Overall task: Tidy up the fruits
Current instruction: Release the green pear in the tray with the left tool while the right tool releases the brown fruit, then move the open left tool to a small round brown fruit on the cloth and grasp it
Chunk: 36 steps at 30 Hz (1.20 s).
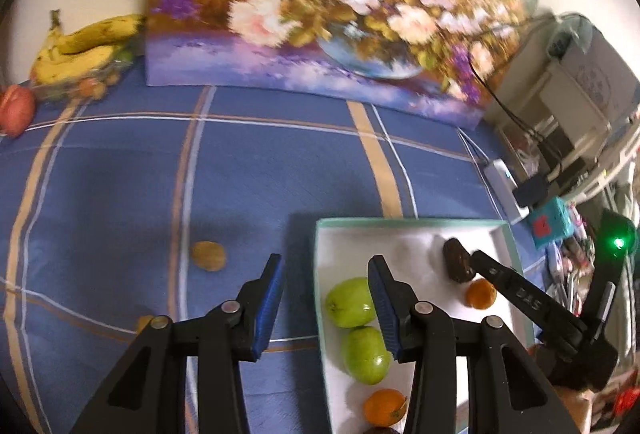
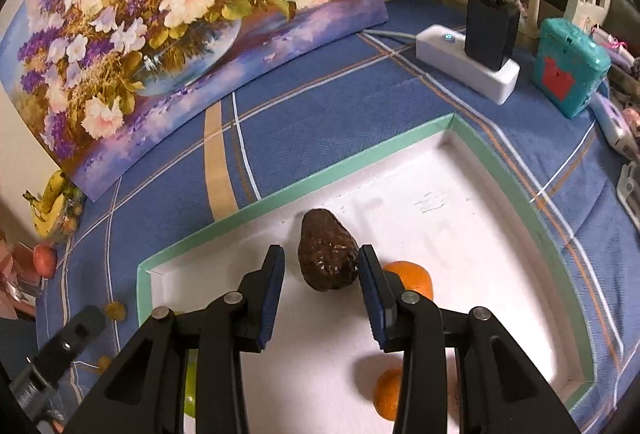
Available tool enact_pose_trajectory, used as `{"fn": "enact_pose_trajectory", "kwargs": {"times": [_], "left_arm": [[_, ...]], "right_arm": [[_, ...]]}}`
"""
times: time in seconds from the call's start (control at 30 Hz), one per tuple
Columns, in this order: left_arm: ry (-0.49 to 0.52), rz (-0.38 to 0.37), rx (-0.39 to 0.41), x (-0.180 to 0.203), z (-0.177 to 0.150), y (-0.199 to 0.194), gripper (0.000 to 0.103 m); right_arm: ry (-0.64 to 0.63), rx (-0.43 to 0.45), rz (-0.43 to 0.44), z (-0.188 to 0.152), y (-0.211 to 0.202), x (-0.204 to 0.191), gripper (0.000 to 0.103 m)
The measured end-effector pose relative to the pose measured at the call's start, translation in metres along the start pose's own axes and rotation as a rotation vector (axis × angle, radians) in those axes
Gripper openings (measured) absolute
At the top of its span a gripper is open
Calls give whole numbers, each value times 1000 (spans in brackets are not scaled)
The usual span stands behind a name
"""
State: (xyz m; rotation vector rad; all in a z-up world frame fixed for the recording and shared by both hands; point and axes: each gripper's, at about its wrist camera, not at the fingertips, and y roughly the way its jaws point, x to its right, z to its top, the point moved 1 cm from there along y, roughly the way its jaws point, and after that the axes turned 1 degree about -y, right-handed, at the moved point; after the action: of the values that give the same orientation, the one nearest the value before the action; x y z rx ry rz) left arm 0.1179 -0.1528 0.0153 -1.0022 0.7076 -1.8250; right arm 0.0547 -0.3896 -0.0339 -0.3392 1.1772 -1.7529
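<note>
A white tray with a green rim (image 1: 404, 222) (image 2: 280, 194) sits on the blue checked cloth. In it lie two green fruits (image 1: 350, 302) (image 1: 368, 356), oranges (image 1: 481, 294) (image 1: 384, 408) (image 2: 412, 280) (image 2: 388, 394) and a dark avocado (image 1: 458, 260) (image 2: 328, 254). My left gripper (image 1: 326, 298) is open and empty over the tray's left rim. My right gripper (image 2: 322, 280) is open just before the avocado, apart from it; it shows in the left wrist view (image 1: 504, 284). A walnut (image 1: 208, 255) and a small yellow fruit (image 1: 144, 323) lie on the cloth left of the tray.
A flower painting (image 1: 320, 6) (image 2: 160, 34) leans on the wall at the back. Bananas (image 1: 84, 46) and a red fruit (image 1: 16, 110) sit at the far left. A power strip with a charger (image 2: 472, 54) and a teal box (image 2: 568, 66) stand at the right.
</note>
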Motion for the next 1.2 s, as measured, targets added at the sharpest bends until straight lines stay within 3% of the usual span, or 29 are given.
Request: {"fn": "enact_pose_trajectory", "kwargs": {"times": [0.17,0.23,0.37,0.43,0.5,0.57,0.67,0.7,0.83,0.93,1.2], "left_arm": [[-61,55,35,-20,3,-17,48],[-97,88,29,-33,2,-19,56],[-157,155,5,-58,-5,-19,60],[-219,203,-1,-76,-8,-20,78],[-260,241,-1,-89,-11,-21,85],[-301,261,3,-103,-14,-24,87],[-358,286,29,-122,-19,-34,98],[-365,290,39,-125,-21,-38,103],[-391,336,55,-134,-25,-47,103],[-408,350,58,-140,-28,-51,103],[-437,370,104,-148,-31,-68,103]], "right_arm": [[-16,25,-4,4,-25,-6,39],[-18,16,-10,2,-31,-9,39],[-32,-15,-36,-5,-37,-16,39],[-53,-15,-45,-9,-39,-21,48],[-76,-17,-47,-12,-38,-28,62],[-96,-20,-47,-14,-38,-34,62],[-123,-8,-52,-17,-39,-43,78],[-134,-3,-52,-17,-40,-46,78],[-180,10,-39,-21,-43,-59,79],[-207,24,-29,-24,-45,-68,90],[-235,101,37,-29,-61,-91,91]]}}
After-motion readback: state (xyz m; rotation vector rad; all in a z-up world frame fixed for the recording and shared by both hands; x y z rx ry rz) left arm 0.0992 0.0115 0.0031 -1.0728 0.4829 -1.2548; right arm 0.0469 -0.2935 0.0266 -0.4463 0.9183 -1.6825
